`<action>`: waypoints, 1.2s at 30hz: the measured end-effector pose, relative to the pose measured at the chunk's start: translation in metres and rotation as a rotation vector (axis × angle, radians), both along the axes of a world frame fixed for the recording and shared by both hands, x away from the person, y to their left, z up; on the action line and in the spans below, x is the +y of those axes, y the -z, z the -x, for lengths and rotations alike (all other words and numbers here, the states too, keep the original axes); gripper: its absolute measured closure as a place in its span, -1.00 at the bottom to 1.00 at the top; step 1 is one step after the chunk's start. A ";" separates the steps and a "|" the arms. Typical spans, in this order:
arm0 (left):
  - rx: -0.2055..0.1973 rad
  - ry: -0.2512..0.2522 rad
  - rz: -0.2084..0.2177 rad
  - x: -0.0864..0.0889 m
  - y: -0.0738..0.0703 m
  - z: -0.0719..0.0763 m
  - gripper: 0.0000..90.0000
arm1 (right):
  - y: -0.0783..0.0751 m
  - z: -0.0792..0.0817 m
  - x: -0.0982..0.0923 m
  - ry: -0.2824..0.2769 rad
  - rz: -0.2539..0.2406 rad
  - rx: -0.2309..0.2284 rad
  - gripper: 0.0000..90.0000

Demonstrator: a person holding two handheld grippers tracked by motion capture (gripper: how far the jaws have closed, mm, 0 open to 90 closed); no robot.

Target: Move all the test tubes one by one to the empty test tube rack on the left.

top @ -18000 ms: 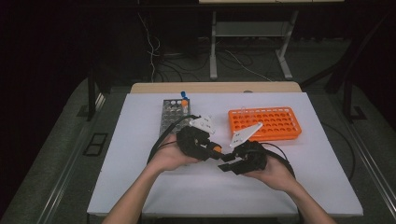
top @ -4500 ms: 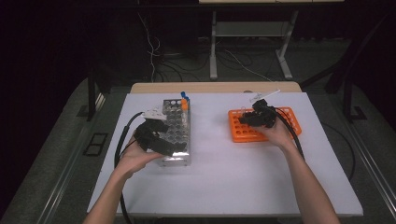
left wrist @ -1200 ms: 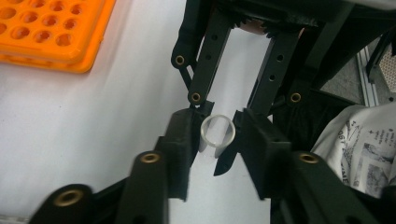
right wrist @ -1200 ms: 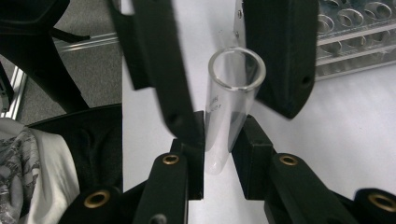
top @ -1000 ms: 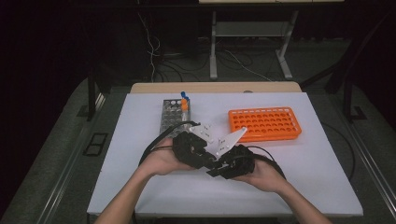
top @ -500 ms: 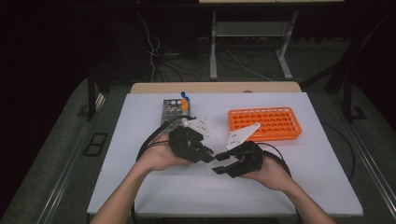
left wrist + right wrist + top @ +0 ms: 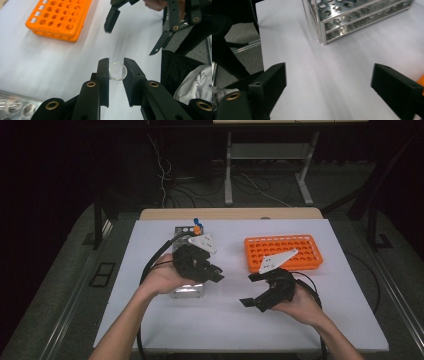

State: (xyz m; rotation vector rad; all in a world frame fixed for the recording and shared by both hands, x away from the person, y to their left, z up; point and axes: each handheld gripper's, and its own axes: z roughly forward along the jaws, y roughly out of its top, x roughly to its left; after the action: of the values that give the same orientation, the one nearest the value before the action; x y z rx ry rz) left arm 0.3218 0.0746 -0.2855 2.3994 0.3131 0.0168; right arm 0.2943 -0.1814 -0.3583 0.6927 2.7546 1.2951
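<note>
A clear test tube [image 7: 117, 71] is pinched between the jaws of my left gripper [image 7: 116, 75], its open mouth facing the camera. In the high view my left gripper [image 7: 216, 272] hovers over the metal tube rack [image 7: 187, 292], which my hand partly hides. My right gripper [image 7: 248, 290] stands open just to the right, jaws wide apart with nothing in them [image 7: 332, 85]. It also shows open in the left gripper view [image 7: 132, 35]. An orange tube rack [image 7: 282, 252] with empty holes lies behind the right gripper.
Blue and orange caps [image 7: 196, 224] stick up at the metal rack's far end. The metal rack [image 7: 352, 17] has many empty holes. White table surface [image 7: 225, 330] lies bare in front of both hands. Cables loop beside each forearm.
Half a second ago the two grippers were nearly touching at mid-table; they have drawn apart, the right one shifting right. Earlier the left was at the metal rack and the right at the orange rack.
</note>
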 end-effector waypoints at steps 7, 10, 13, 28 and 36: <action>-0.016 -0.022 0.004 0.006 -0.008 -0.005 0.65 | 0.002 0.001 -0.017 0.060 -0.030 0.007 -1.00; -0.031 -0.031 -0.001 0.009 -0.011 -0.008 0.65 | 0.004 0.002 -0.023 0.077 -0.041 0.009 -1.00; -0.042 -0.044 -0.001 0.011 -0.014 -0.011 0.65 | 0.006 0.004 -0.028 0.089 -0.047 0.010 -1.00; -0.087 -0.174 -0.032 0.028 -0.013 -0.042 0.65 | 0.018 0.016 -0.052 0.153 -0.083 0.022 -0.99; -0.108 -0.278 -0.020 0.039 -0.005 -0.064 0.65 | 0.026 0.024 -0.066 0.193 -0.100 0.034 -0.99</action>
State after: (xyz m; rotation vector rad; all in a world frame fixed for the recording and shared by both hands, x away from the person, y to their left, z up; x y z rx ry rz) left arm 0.3858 0.1141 -0.2803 2.3459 0.5948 0.2757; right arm 0.2705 -0.2475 -0.3847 0.9697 2.5844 1.3982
